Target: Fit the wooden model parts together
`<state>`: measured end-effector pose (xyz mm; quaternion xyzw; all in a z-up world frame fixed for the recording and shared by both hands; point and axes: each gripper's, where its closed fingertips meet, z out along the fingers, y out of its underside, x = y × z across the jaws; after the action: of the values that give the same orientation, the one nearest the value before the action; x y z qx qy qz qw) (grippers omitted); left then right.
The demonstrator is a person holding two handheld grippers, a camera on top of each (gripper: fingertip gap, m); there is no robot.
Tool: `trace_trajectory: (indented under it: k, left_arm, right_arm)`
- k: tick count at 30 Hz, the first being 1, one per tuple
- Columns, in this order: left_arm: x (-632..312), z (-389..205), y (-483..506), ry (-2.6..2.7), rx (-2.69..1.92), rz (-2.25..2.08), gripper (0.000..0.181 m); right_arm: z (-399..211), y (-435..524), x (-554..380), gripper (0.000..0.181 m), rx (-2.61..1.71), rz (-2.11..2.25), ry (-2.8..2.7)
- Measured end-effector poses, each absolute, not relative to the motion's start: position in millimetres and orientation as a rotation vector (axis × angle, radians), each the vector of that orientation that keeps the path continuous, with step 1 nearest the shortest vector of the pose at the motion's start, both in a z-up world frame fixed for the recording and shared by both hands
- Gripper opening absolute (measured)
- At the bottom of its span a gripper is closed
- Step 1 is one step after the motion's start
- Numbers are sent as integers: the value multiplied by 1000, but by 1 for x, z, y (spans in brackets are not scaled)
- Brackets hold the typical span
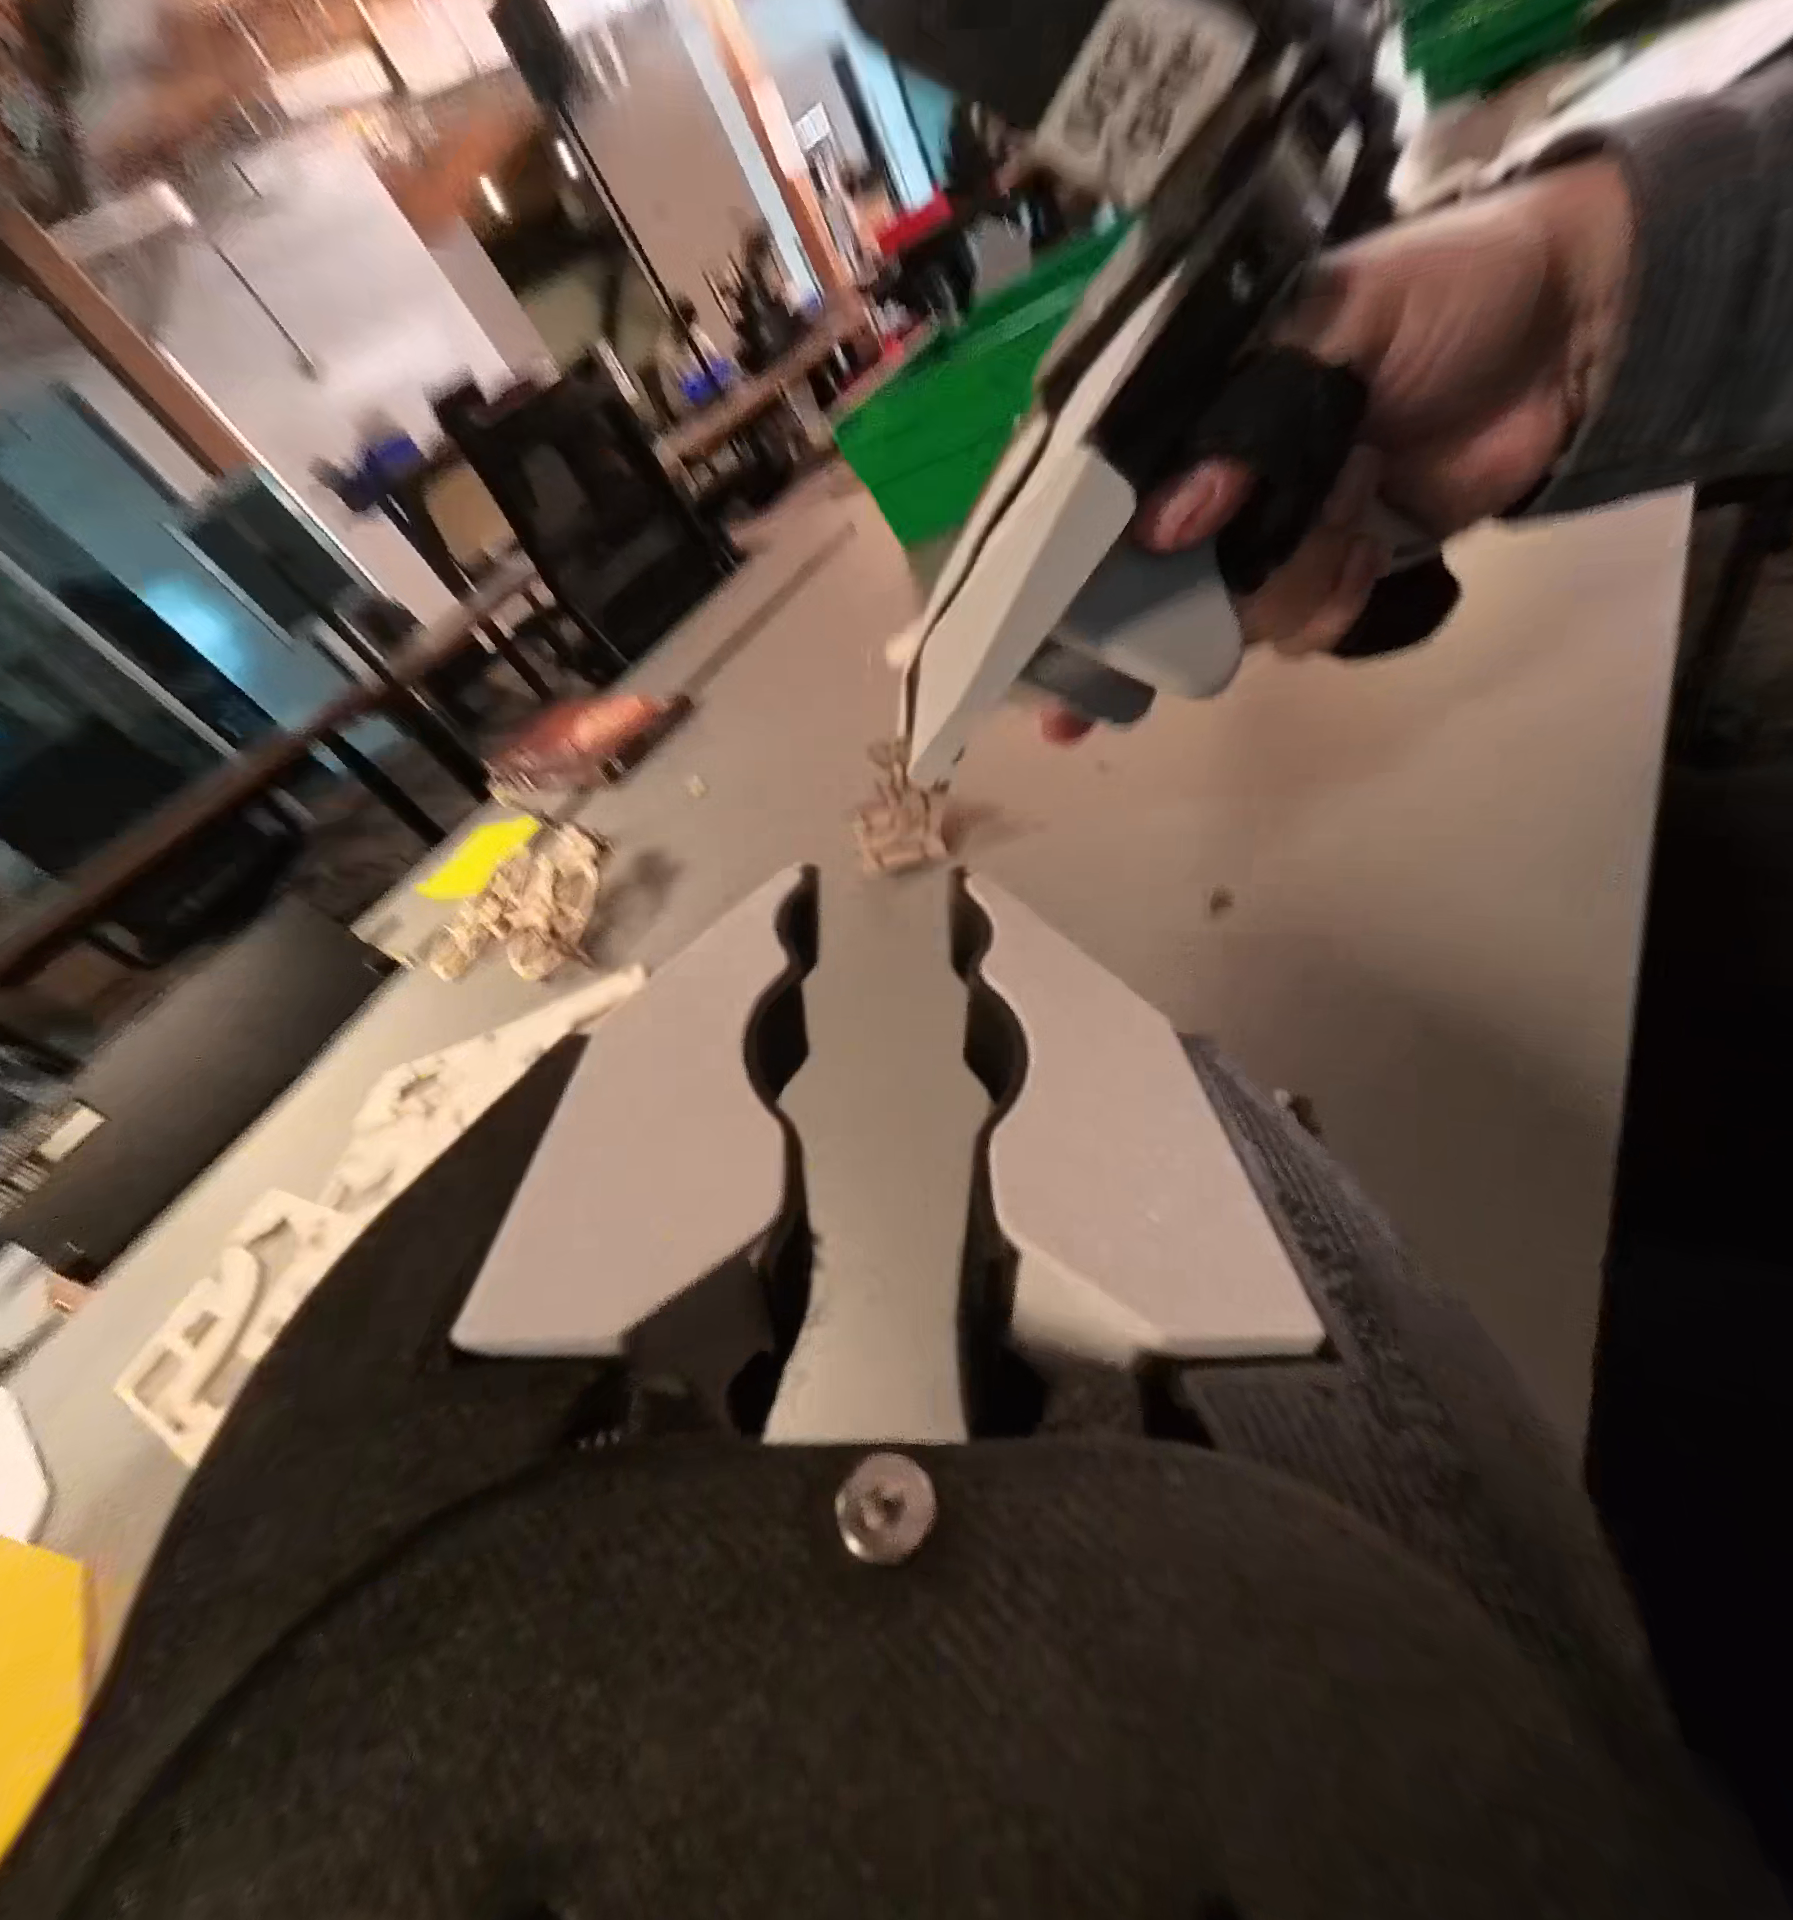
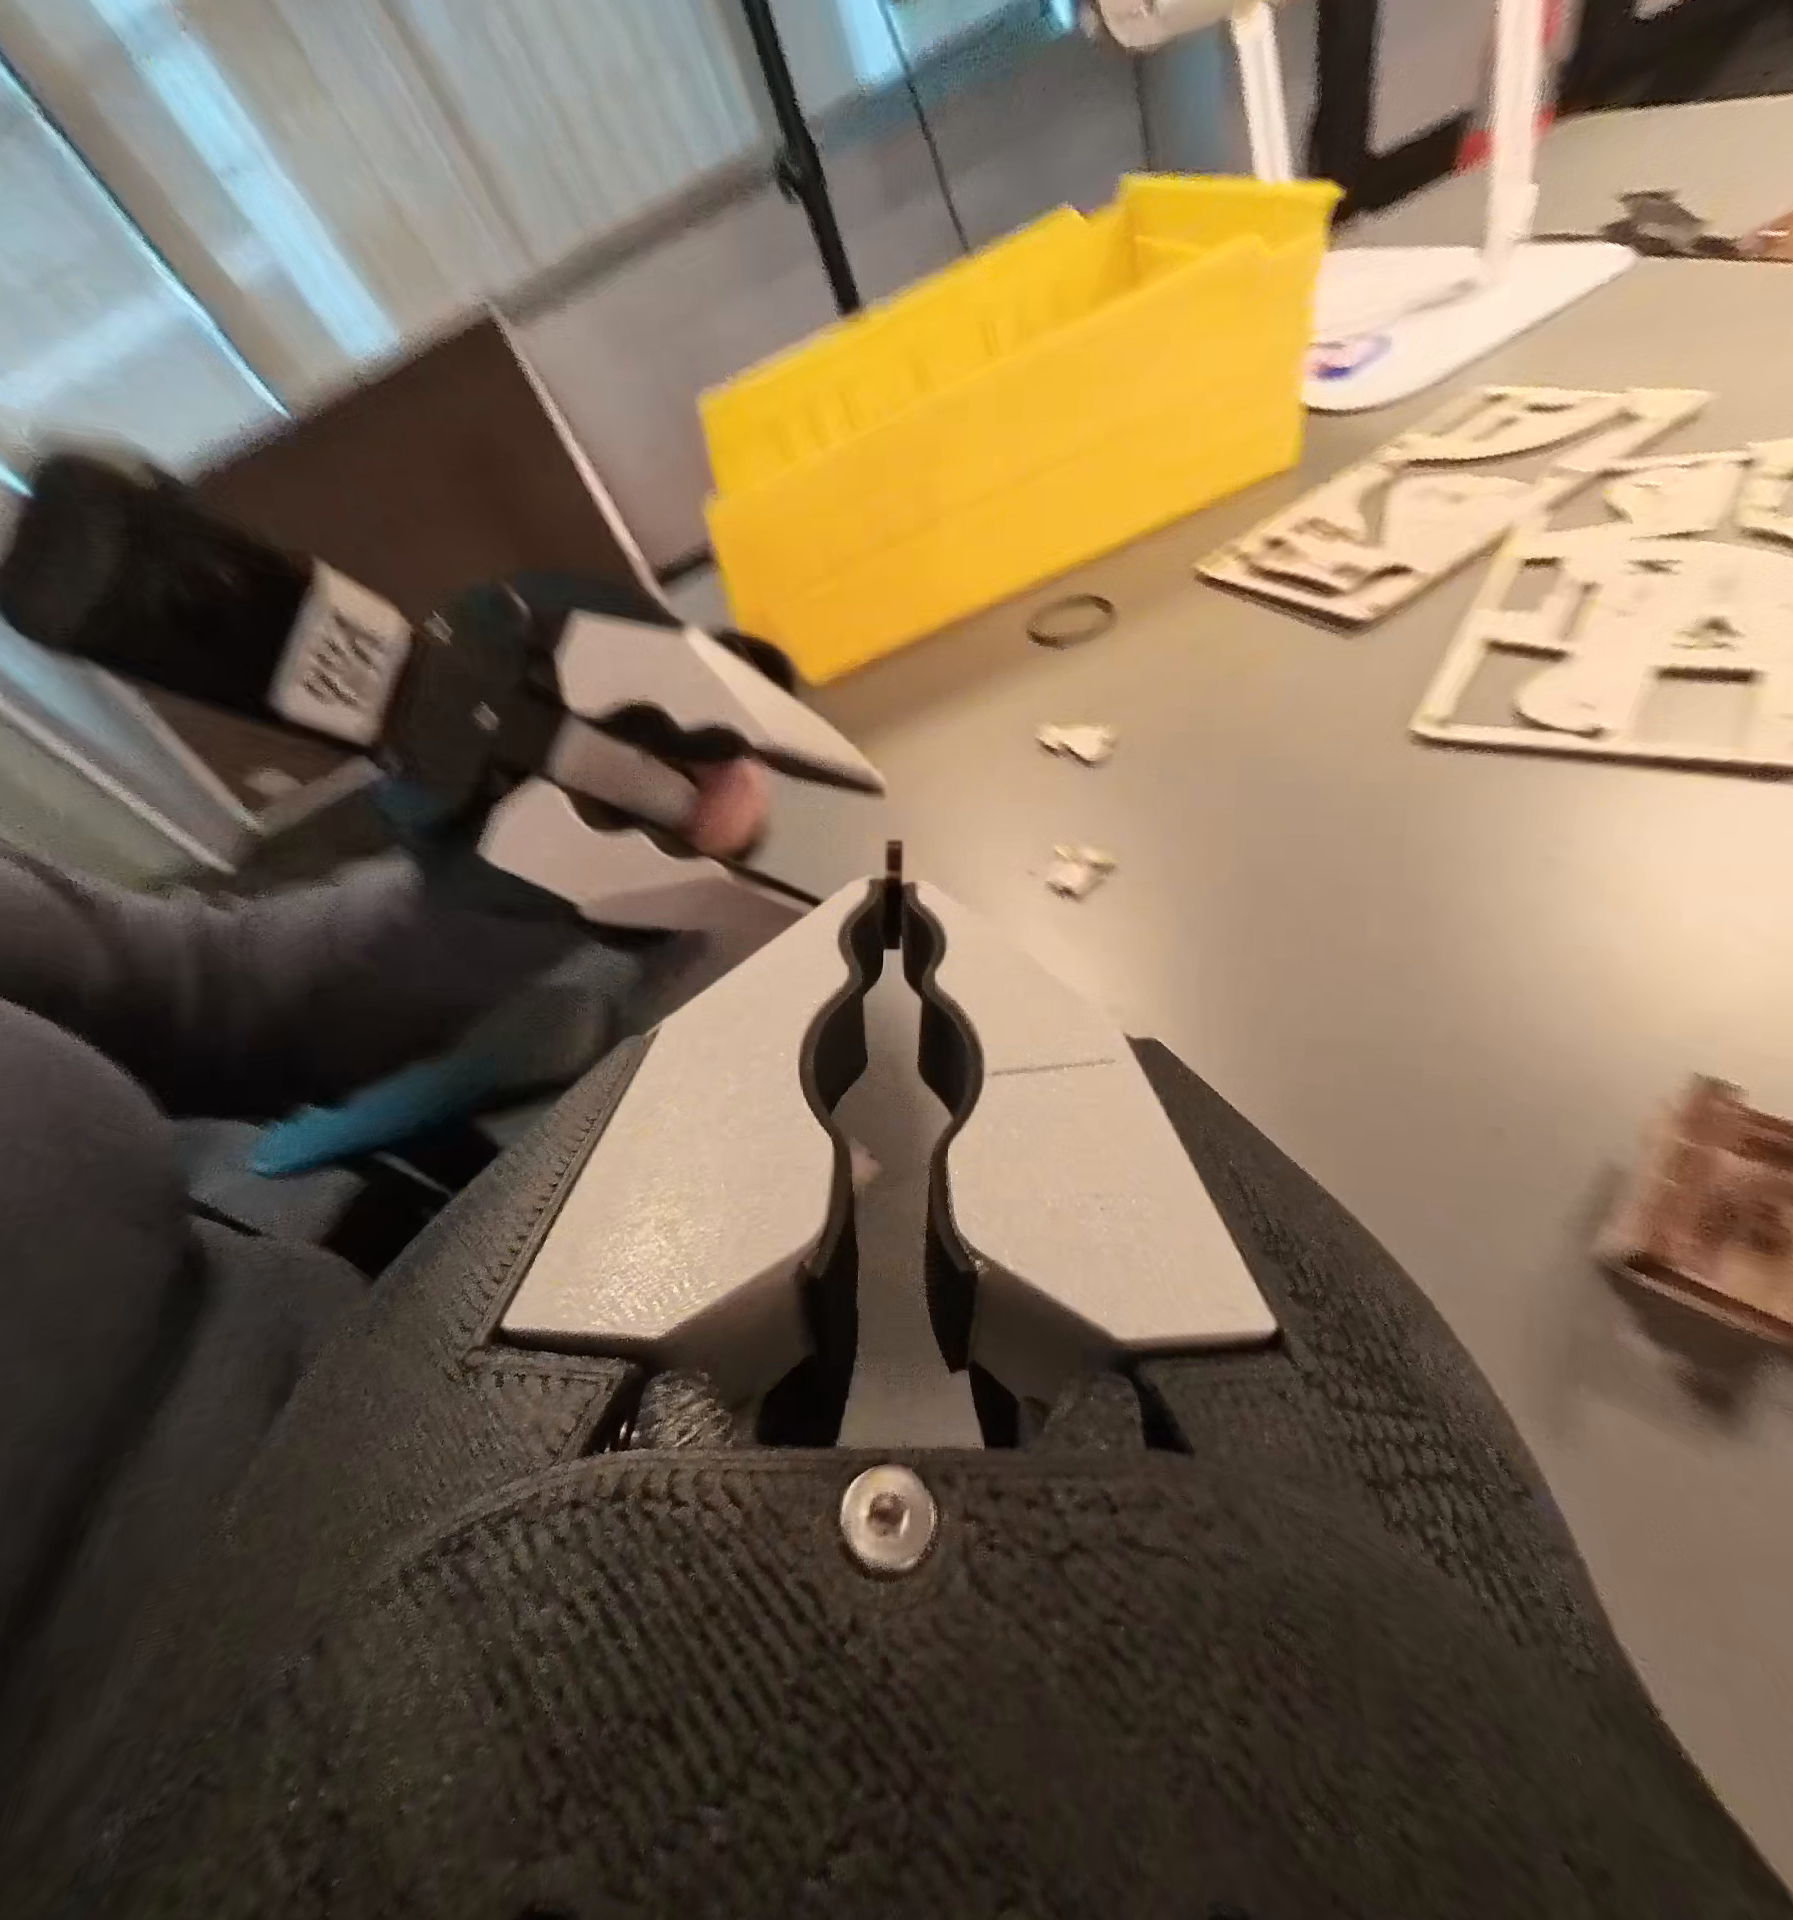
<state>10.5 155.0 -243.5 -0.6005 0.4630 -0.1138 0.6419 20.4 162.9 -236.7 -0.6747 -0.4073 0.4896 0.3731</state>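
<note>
The wooden model parts sit in several places on the grey desk (image 1: 1339, 883): a small part-built piece (image 1: 900, 831) stands just beyond the left gripper (image 1: 884, 894), whose jaws stand apart with nothing between them. The right gripper (image 2: 892, 899) pinches a thin flat part (image 2: 893, 894) edge-on at its very tips, jaws nearly together; in the left wrist view those tips hang just above the part-built piece. Cut-out sheets (image 2: 1619, 665) lie far right, near a yellow bin (image 2: 1006, 478). The main risk, as I judge it, is the slim part twisting or slipping in such a shallow grip as it meets its slot. The unsupported piece could also tip or skid, since the left gripper is not steadying it.
</note>
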Motion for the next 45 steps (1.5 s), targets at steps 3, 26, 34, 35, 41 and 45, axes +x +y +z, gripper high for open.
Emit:
trace_trajectory:
  k: [3,26,34,35,41,45]
  left_arm:
    - [8,-277,159,1145,-1542,-328,29]
    - [-120,-327,226,804,-2171,-178,37]
    - [-120,-338,226,918,-2262,-201,7]
    - [-120,-338,227,915,-2267,-187,7]
    - [-91,-322,215,833,-2223,-346,6]
    - [-55,-309,191,822,-2198,-590,6]
  right_arm:
    - [-272,176,40,0,-1800,934,-1184]
    - [-299,182,56,40,-1909,646,-1239]
    - [-288,167,39,36,-1720,635,-1372]
    - [-286,166,36,34,-1673,602,-1398]
    - [-279,167,17,23,-1337,222,-1555]
    - [-277,159,11,25,-1281,250,-1553]
